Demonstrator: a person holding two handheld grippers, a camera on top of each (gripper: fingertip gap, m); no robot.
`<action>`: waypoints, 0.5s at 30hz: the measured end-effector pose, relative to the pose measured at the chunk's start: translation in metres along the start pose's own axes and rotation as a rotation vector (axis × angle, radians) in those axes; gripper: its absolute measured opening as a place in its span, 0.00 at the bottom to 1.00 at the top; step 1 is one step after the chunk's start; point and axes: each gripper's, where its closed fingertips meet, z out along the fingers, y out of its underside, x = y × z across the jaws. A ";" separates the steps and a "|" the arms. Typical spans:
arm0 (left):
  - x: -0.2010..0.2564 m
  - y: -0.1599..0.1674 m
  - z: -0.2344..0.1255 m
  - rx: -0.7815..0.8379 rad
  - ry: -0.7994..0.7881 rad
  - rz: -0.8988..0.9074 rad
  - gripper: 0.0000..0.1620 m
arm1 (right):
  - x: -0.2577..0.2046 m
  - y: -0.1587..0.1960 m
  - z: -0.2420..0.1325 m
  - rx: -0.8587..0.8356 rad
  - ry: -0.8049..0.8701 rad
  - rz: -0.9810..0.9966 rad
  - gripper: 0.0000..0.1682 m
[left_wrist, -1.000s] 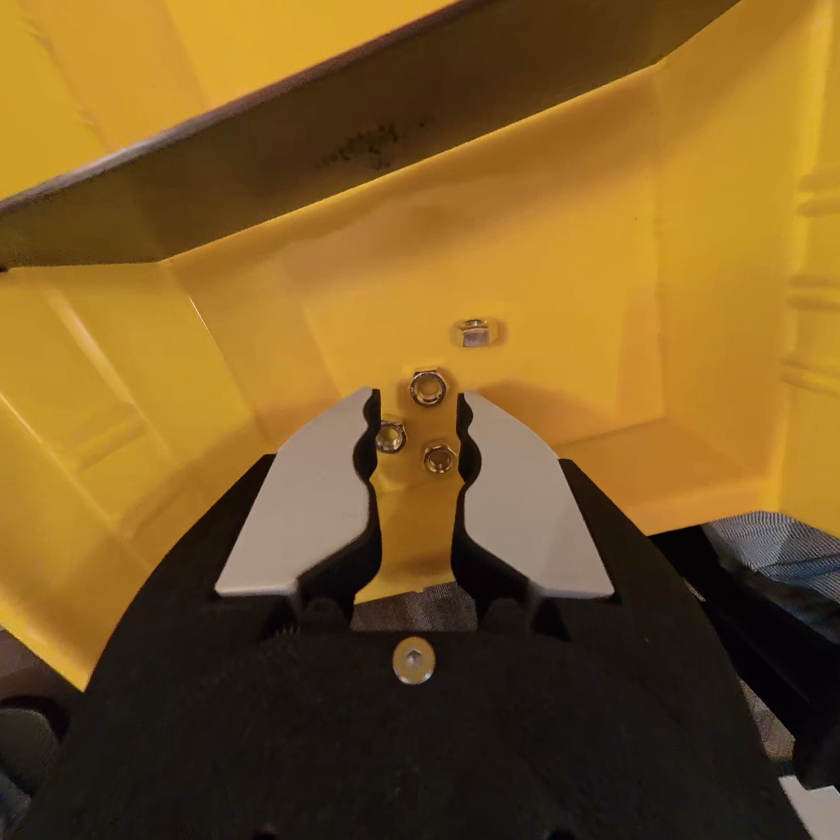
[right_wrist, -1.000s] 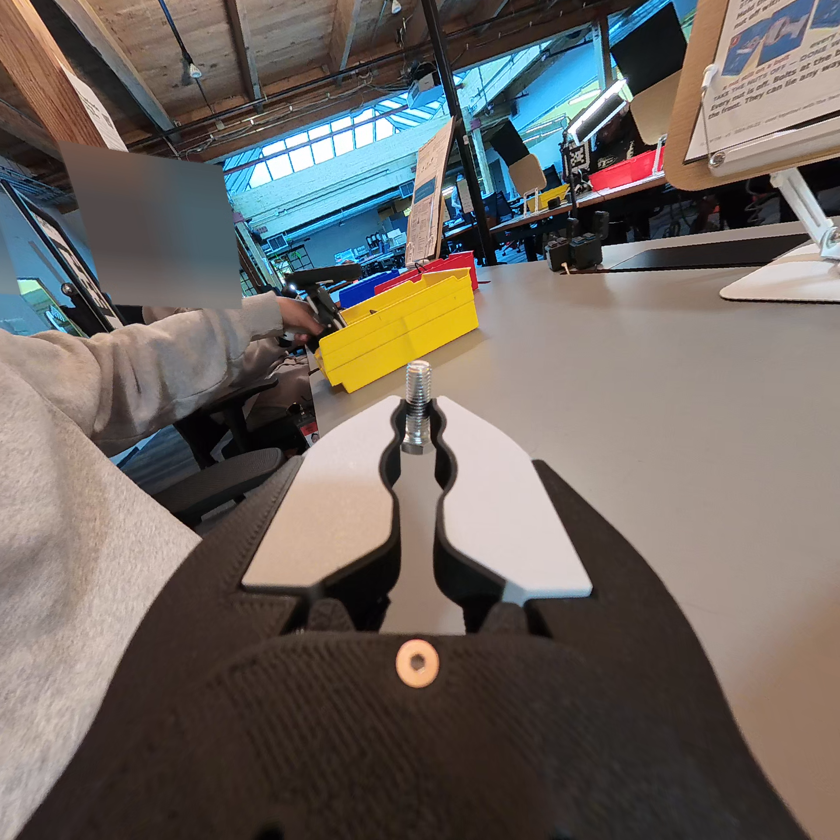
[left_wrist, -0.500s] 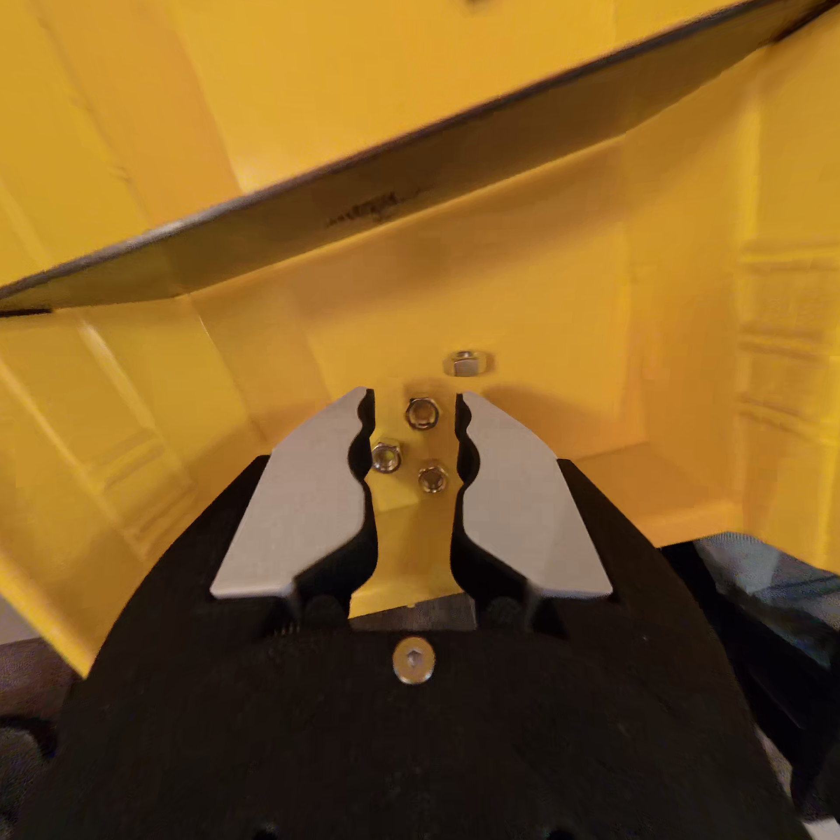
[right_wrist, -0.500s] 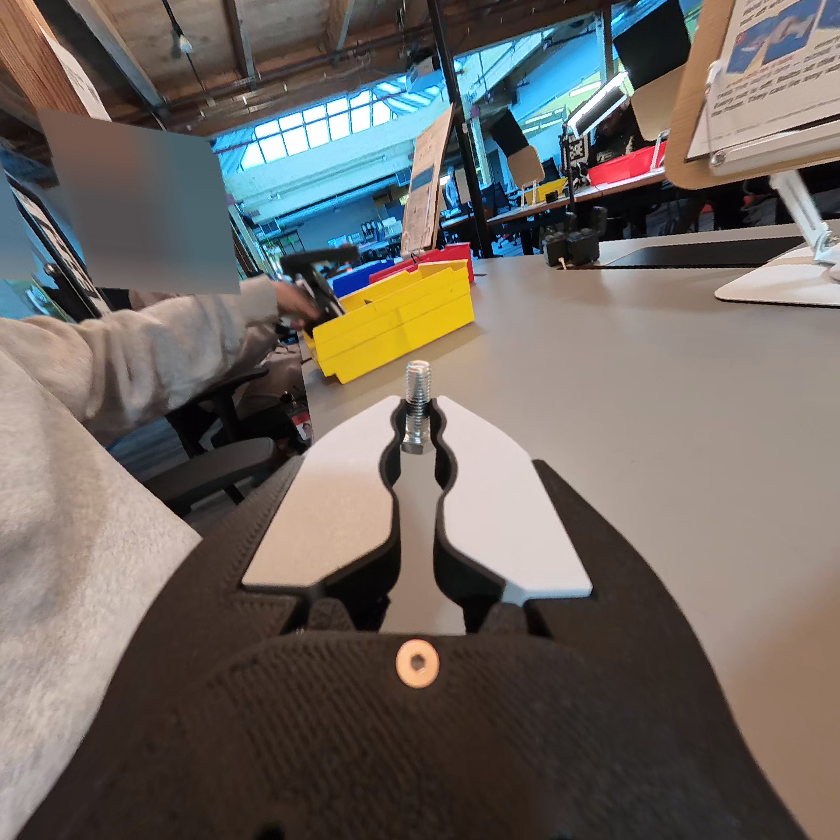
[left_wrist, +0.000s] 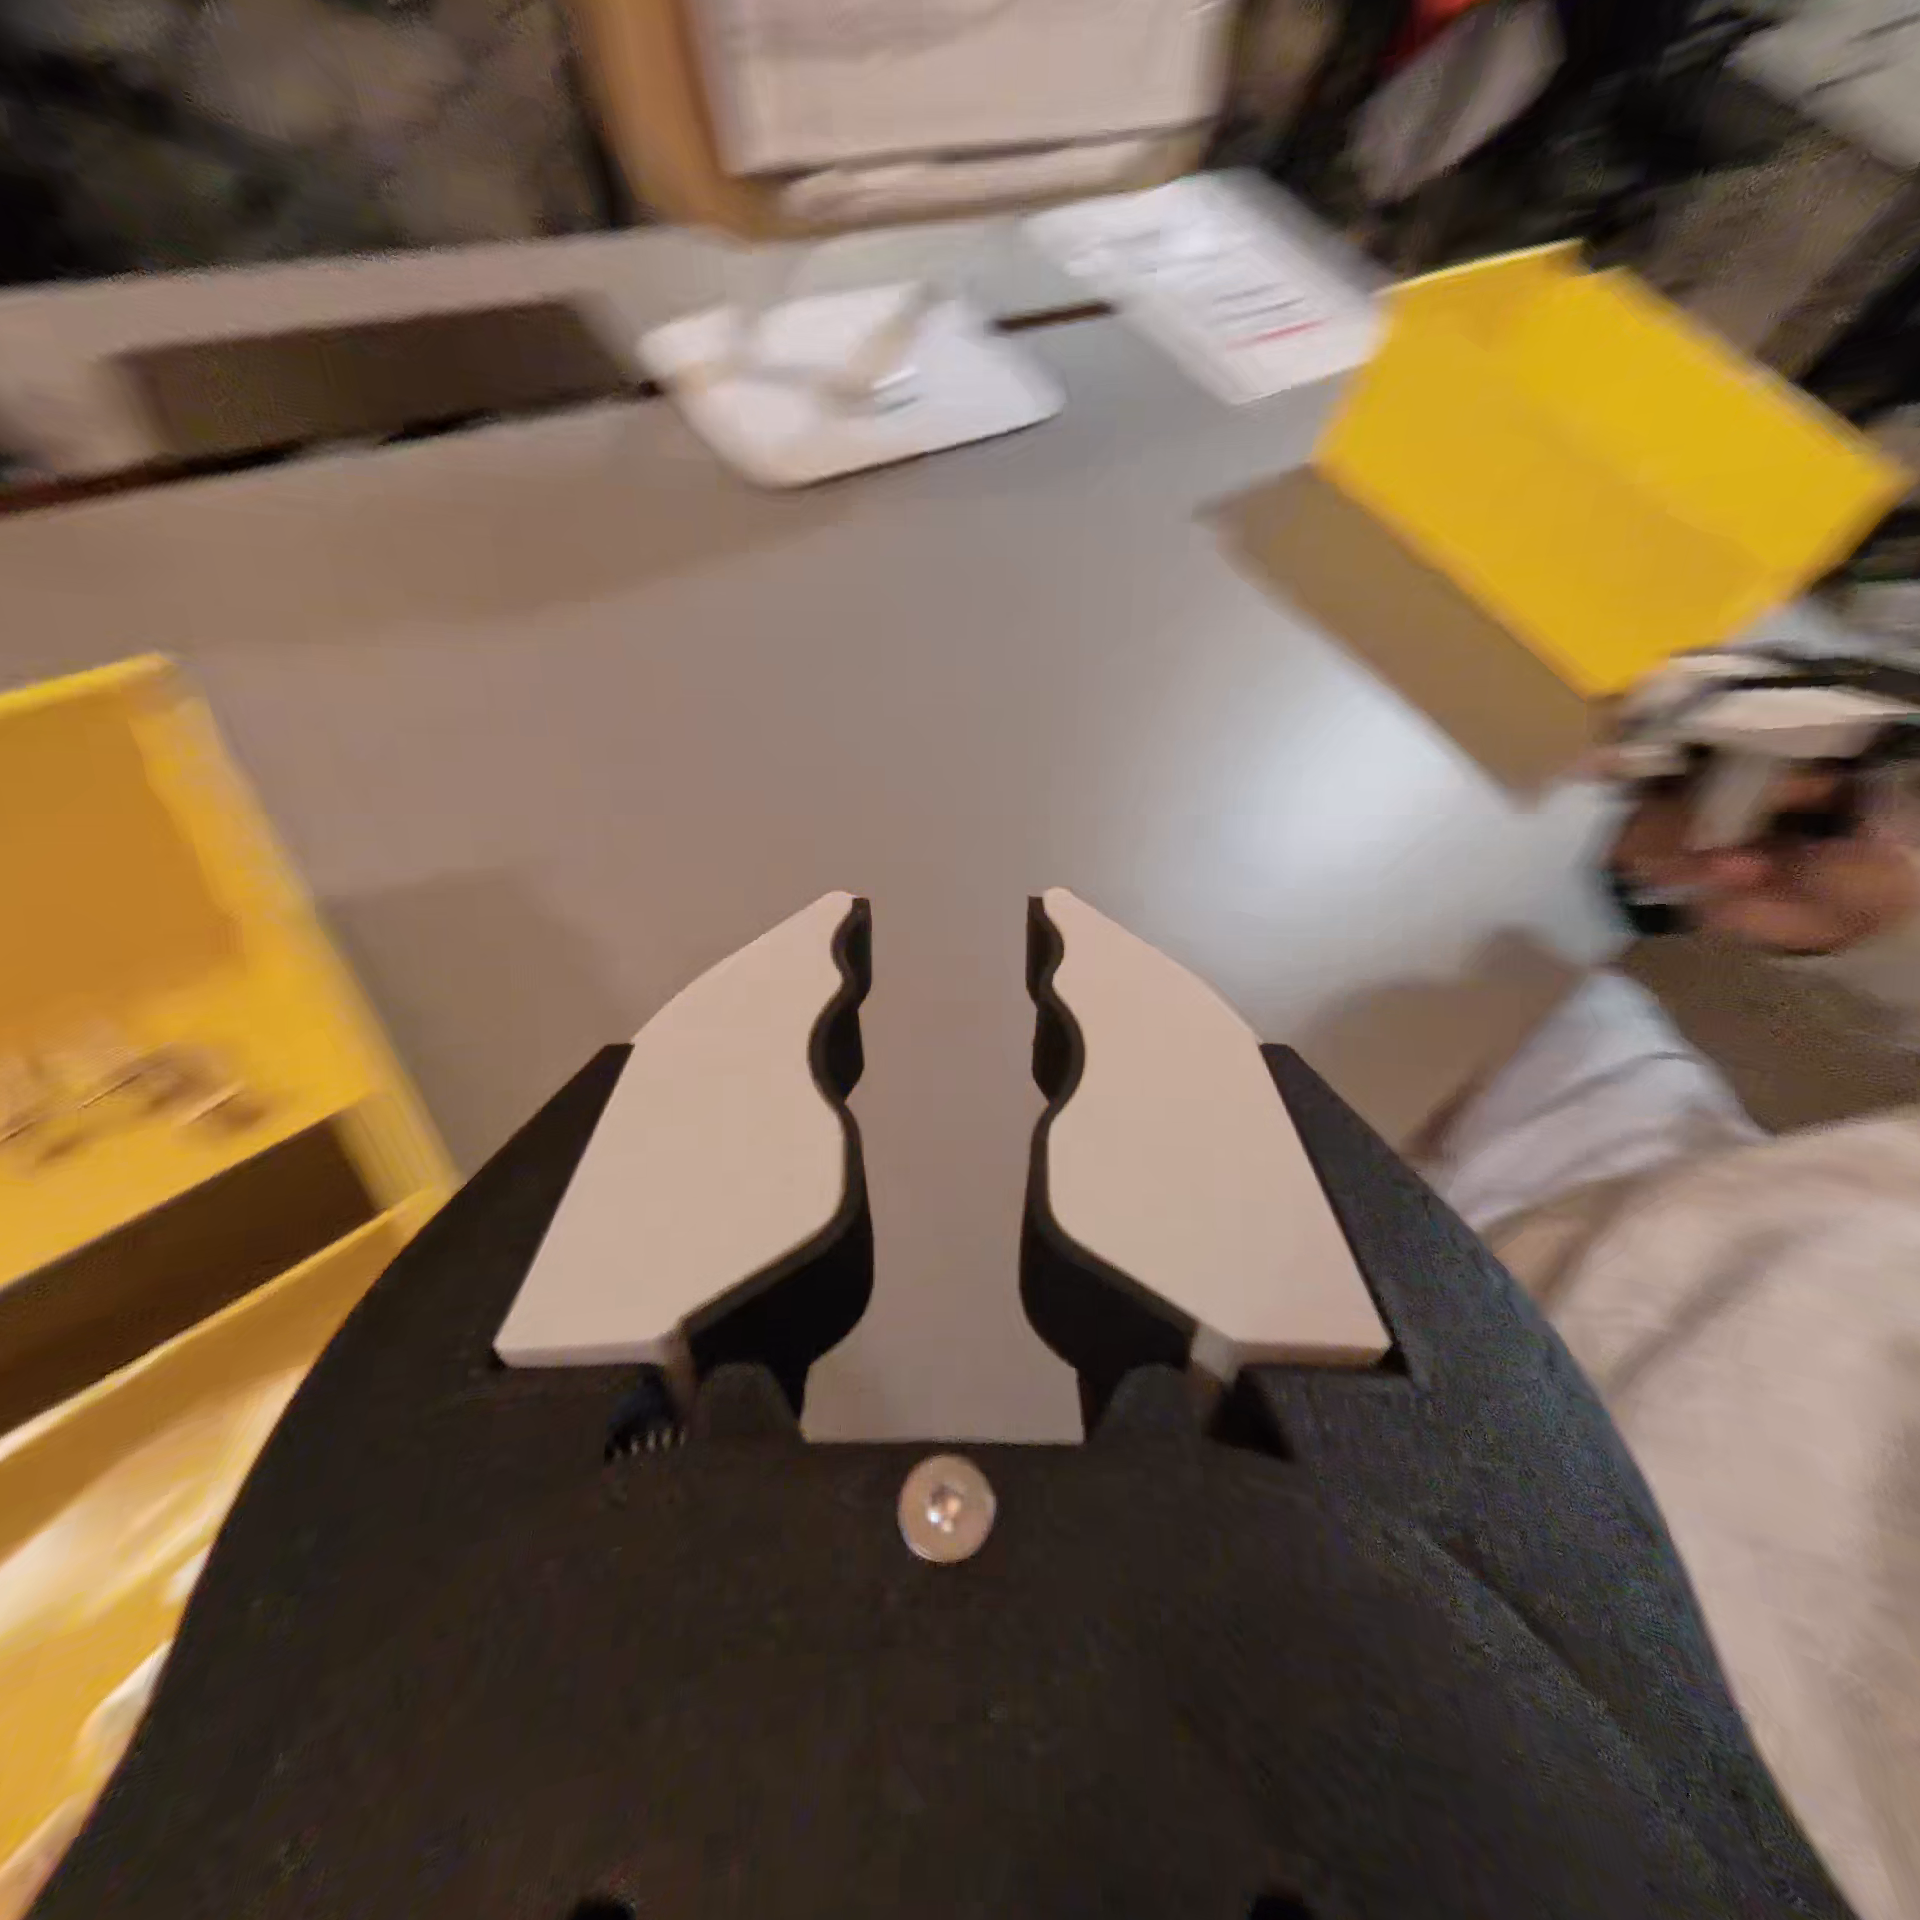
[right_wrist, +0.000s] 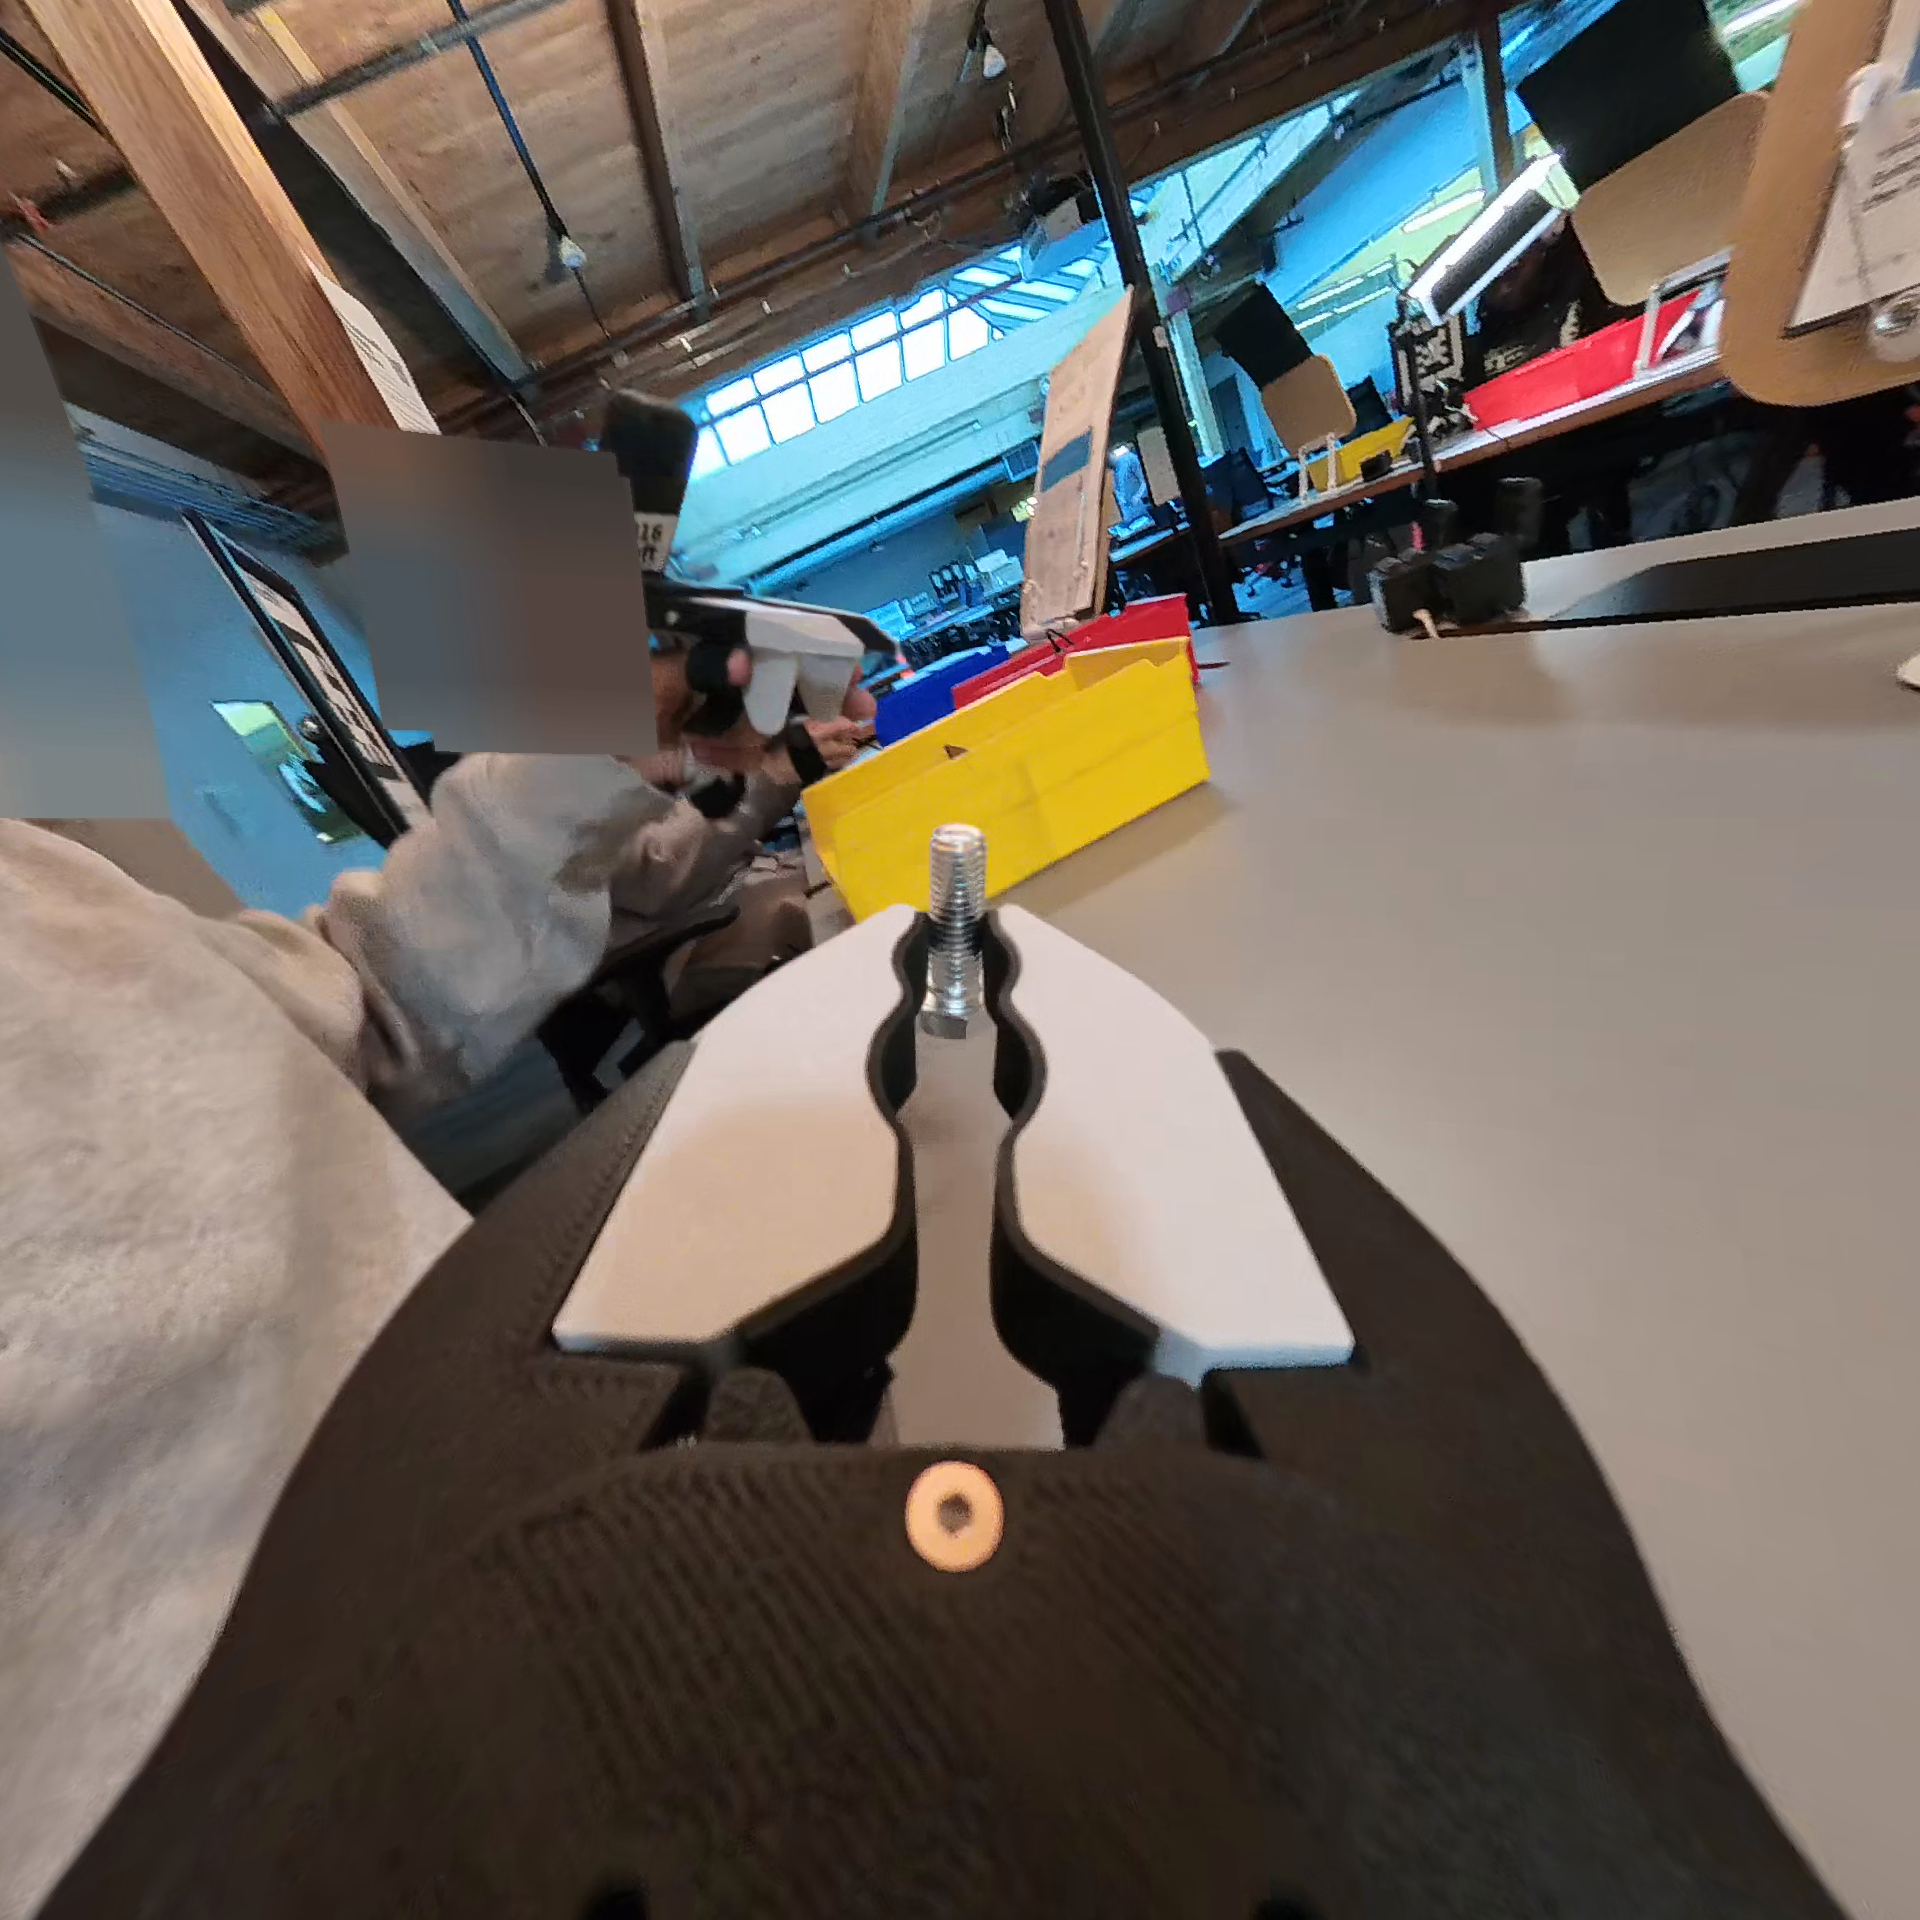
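Standing upright between right tongs (right_wrist: 954, 920): bolt (right_wrist: 954, 930).

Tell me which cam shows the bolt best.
Right wrist view: the bolt is sharp, upright, clamped between the right tongs. Left wrist view is motion-blurred; the right tongs show far right, but no bolt can be made out.

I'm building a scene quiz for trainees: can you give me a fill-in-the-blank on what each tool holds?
1. The right tool is shut on a ____.
2. The left tool is open and holds ____.
3. The bin nearest the right tool on the table is ____ in colour.

Missing words: bolt; nothing; yellow
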 end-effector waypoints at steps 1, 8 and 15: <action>0.038 -0.004 0.013 0.039 0.094 0.021 0.18 | -0.003 0.000 0.002 0.013 -0.018 0.024 0.06; 0.223 0.040 0.121 0.094 0.573 -0.002 0.21 | -0.016 0.008 -0.005 0.018 -0.066 0.084 0.06; 0.264 0.044 0.147 0.223 0.689 0.050 0.21 | -0.014 0.011 -0.019 -0.088 -0.004 -0.143 0.06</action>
